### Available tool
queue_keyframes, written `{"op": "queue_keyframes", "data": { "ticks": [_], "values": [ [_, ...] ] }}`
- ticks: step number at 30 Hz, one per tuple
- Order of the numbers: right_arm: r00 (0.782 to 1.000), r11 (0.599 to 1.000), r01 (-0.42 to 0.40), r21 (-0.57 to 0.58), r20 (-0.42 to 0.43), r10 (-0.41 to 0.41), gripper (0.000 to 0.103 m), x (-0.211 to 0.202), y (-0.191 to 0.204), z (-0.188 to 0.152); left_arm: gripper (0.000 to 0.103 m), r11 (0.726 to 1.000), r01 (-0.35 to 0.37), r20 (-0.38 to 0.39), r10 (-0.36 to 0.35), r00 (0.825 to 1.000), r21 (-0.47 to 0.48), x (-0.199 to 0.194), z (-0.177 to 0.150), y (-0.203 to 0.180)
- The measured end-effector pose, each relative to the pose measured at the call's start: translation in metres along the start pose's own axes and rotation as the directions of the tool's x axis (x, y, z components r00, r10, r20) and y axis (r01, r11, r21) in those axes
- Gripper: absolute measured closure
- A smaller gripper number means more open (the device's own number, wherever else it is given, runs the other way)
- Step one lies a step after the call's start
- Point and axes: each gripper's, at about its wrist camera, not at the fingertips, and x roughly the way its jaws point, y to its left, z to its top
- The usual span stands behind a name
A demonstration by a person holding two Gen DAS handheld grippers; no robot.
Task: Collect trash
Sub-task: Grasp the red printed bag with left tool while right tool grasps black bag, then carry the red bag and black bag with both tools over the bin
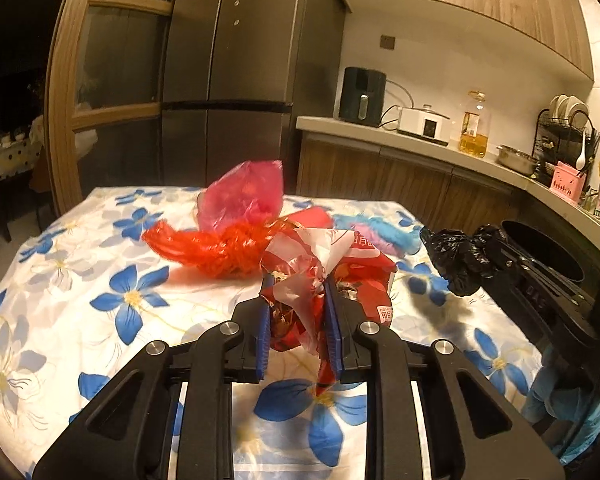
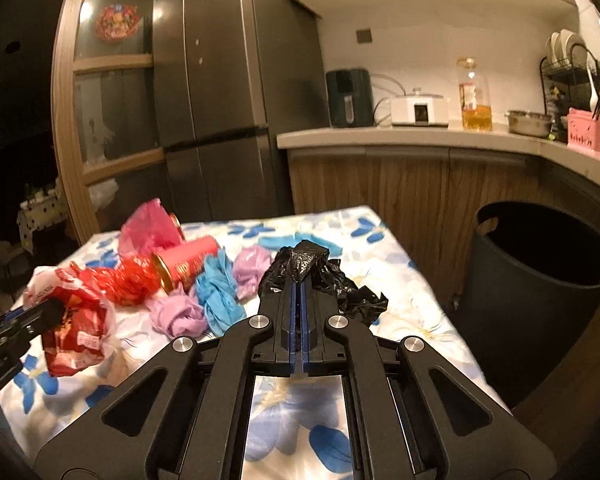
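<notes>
In the left wrist view most of the trash is not yet collected: a pink bag (image 1: pixel 242 194) and a red crumpled bag (image 1: pixel 216 246) lie on the far part of the flowered table (image 1: pixel 60 280), and a blue wad (image 1: pixel 384 232) sits to the right. The left gripper (image 1: pixel 296 300) has its jaws partly closed, pinching a red-and-white wrapper (image 1: pixel 328 276) held above the cloth. In the right wrist view a red can (image 2: pixel 188 266), blue wad and two purple wads (image 2: pixel 178 314) lie on the table, while the dark bin (image 2: pixel 540 280) stands to the right, its inside too dark to judge. The right gripper (image 2: pixel 300 280) is pressed nearly together on a black bag (image 2: pixel 328 276) near the table's right edge
</notes>
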Motion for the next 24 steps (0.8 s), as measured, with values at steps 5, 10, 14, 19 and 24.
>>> {"op": "queue_keyframes", "data": {
  "ticks": [5,10,14,19,24],
  "values": [
    [0.999,1.0,0.013,0.019,0.045,-0.014,0.101,-0.025,-0.011,0.008,0.08,0.999,0.027,0.025,-0.027,0.999,0.025,-0.005,0.009,-0.017],
    [0.995,0.998,0.043,0.041,0.091,-0.046,0.101,-0.048,-0.027,0.017,0.08,0.996,0.072,0.058,-0.076,0.995,0.06,-0.009,0.019,-0.043],
    [0.988,0.996,0.08,0.049,0.132,-0.086,0.101,-0.066,-0.042,0.024,0.08,0.987,0.113,0.083,-0.123,0.989,0.114,-0.012,0.026,-0.071],
    [0.974,0.988,0.135,0.073,0.174,-0.146,0.101,-0.083,-0.066,0.033,0.08,0.97,0.183,0.11,-0.202,0.973,0.162,-0.013,0.036,-0.109],
    [0.952,0.974,0.202,0.105,0.212,-0.22,0.101,-0.097,-0.096,0.043,0.08,0.946,0.257,0.119,-0.284,0.952,0.196,-0.008,0.048,-0.15]
  ]
}}
